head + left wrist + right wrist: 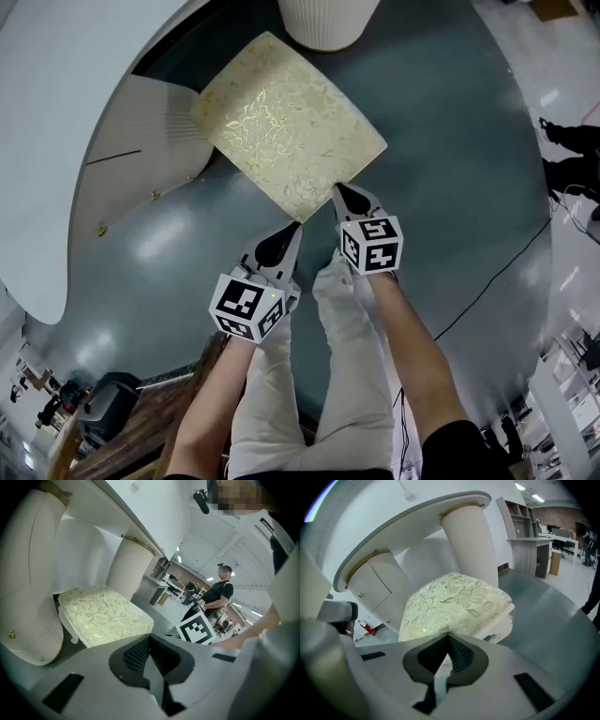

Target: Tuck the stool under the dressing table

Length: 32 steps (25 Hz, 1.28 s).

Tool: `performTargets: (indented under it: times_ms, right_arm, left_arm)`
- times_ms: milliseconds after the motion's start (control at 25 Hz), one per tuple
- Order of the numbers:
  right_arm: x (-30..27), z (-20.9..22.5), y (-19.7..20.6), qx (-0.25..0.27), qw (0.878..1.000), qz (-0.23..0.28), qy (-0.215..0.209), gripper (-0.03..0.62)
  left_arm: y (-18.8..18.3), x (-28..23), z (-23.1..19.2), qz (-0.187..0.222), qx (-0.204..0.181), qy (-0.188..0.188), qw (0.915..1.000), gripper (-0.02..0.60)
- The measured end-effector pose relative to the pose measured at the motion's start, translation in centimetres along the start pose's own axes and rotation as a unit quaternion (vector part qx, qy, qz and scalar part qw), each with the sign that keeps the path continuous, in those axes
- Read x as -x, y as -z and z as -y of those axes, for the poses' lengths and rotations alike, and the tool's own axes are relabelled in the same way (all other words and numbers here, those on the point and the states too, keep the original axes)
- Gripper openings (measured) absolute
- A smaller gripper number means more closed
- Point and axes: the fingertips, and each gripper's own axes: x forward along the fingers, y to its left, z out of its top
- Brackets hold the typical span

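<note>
The stool (pixel 286 122) has a cream cushion with a gold floral pattern and sits on the dark floor, partly beneath the curved white dressing table (pixel 56 112). It also shows in both gripper views, as the stool (pixel 103 613) and the stool (pixel 454 602). My left gripper (pixel 292 230) is shut, its tip at the stool's nearest corner. My right gripper (pixel 339 192) is shut against the stool's near right edge. Neither the left gripper (pixel 149 637) nor the right gripper (pixel 449 633) has anything between its jaws.
A ribbed white pedestal (pixel 328 19) stands beyond the stool, and a rounded drawer unit (pixel 141 131) with gold knobs to its left. A black cable (pixel 497 272) crosses the floor at right. A person (pixel 218 595) stands in the background. My own legs (pixel 309 375) are below the grippers.
</note>
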Motion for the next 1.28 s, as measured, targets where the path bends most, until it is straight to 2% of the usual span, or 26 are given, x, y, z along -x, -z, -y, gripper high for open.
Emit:
performTargets:
  times_ms: [1000,1280]
  right_arm:
    - [0.0,0.0,-0.3,0.006,1.0,0.001,-0.005,0.008]
    - [0.0,-0.1,-0.1,0.007,1.0,0.004,-0.004,0.008]
  left_arm:
    - [0.1,-0.1,0.2,0.026,0.014,-0.026,0.9992,0.009]
    - [1.3,0.5,-0.1,0.034,0.024,-0.043,0.9982,0.009]
